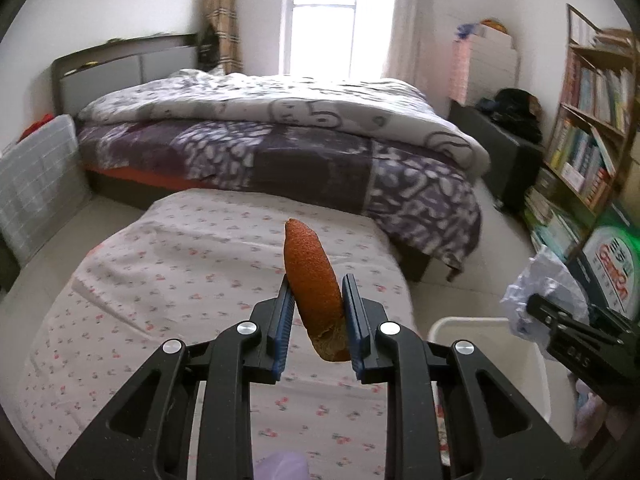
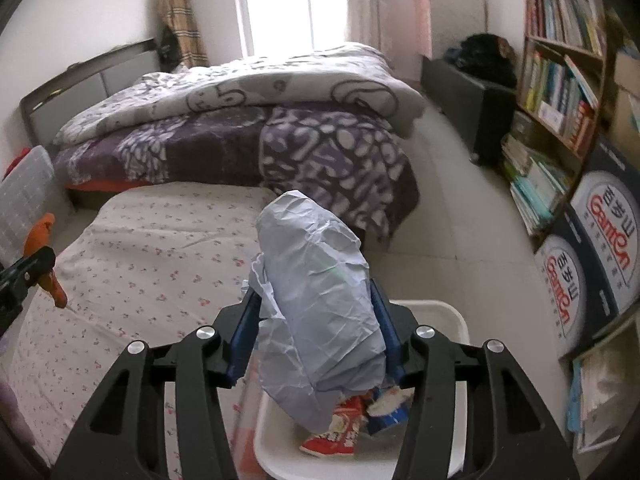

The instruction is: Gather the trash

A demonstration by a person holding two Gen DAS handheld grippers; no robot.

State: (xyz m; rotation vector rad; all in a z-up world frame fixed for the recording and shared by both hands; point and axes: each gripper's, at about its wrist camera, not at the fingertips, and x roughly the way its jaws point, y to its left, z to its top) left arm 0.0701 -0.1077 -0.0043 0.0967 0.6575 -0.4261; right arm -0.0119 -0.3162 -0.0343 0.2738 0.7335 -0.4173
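Observation:
My left gripper (image 1: 316, 292) is shut on a long piece of orange peel (image 1: 310, 276) and holds it above the floral-cloth table (image 1: 160, 280). The peel also shows at the left edge of the right wrist view (image 2: 40, 236). My right gripper (image 2: 316, 300) is shut on a crumpled pale blue paper ball (image 2: 316, 296) and holds it over the white bin (image 2: 452, 320). The ball and right gripper show in the left wrist view (image 1: 536, 292), above the bin (image 1: 472, 328). Red and blue wrappers (image 2: 340, 428) lie inside the bin.
A bed with a purple and white quilt (image 1: 280, 140) stands behind the table. A bookshelf (image 2: 560, 80) and stacked printed boxes (image 2: 600, 248) line the right wall. A clear plastic crate (image 1: 36, 184) stands at the left. Pale tiled floor (image 2: 460, 220) runs between bed and shelf.

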